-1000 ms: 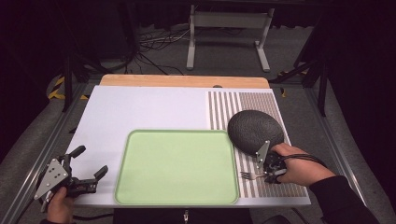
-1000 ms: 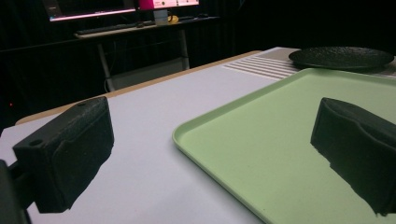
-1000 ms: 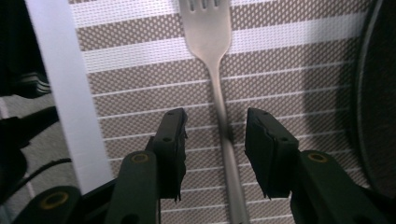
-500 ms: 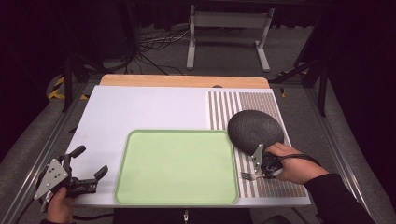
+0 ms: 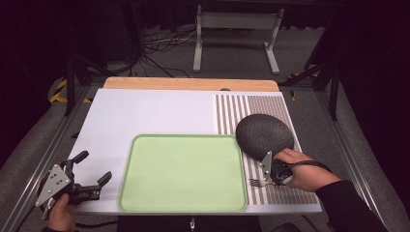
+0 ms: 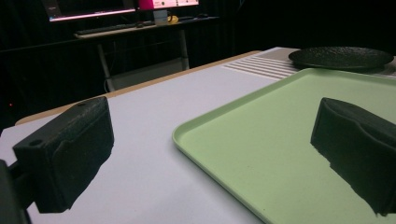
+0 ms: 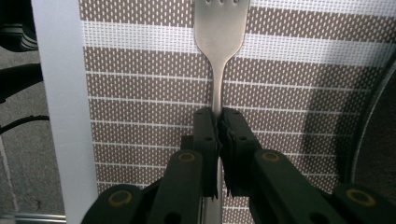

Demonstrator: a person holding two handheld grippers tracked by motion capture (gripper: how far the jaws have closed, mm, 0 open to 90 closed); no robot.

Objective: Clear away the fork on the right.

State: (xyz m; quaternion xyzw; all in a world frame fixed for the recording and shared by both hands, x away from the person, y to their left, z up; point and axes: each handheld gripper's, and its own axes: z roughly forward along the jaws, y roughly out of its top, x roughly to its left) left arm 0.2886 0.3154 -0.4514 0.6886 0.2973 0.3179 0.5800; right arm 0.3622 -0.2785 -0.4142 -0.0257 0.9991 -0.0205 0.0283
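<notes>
So our right gripper [image 7: 218,135] has just been closing and now pinches the fork [image 7: 218,56] by its thin handle, fork lying flat on the striped mat [image 7: 140,84] just beside the dark plate [image 5: 264,135]. We'd say the grip is narrow, so the fork could pivot or slip out when lifted (metal on pads). Left gripper [image 6: 210,154] is spread wide, holding nothing, parked by the green tray [image 6: 280,140]
</notes>
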